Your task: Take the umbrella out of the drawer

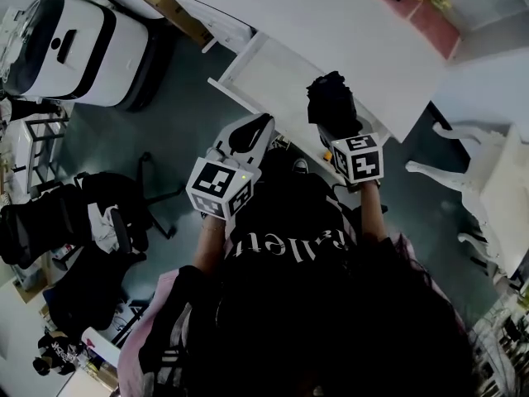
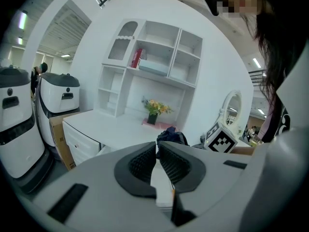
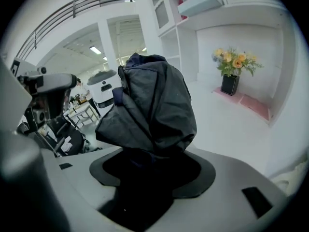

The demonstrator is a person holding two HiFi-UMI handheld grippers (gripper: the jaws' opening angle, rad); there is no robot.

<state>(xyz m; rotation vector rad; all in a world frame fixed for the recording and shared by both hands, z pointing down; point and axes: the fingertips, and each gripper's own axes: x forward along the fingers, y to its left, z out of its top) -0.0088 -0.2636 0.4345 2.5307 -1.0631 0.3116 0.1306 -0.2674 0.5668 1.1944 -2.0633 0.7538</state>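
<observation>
The right hand-held gripper (image 3: 147, 161) is clenched on the umbrella (image 3: 149, 100), a dark folded bundle of fabric that stands up out of its jaws. From the head view the umbrella hangs above the right side of the open drawer (image 1: 260, 73), close to the front edge of the white worktop (image 1: 331, 15). It looks lifted clear of the drawer. The left hand-held gripper (image 2: 157, 151) has its jaws pressed together on nothing and sits just left of the right one, on the near side of the drawer.

The main risk is the hold itself. The jaws seem to bite soft, bunched cloth rather than anything firm, so a quick swing could let the bundle slide or sag loose. Hanging folds could also snag on the drawer's rim or the worktop's edge if the umbrella is carried low across them.

The pulled-out drawer juts toward the person and narrows the near side. A white chair (image 1: 488, 180) stands to the right. The freest path appears to be upward and back toward the person's body, away from both edges.
</observation>
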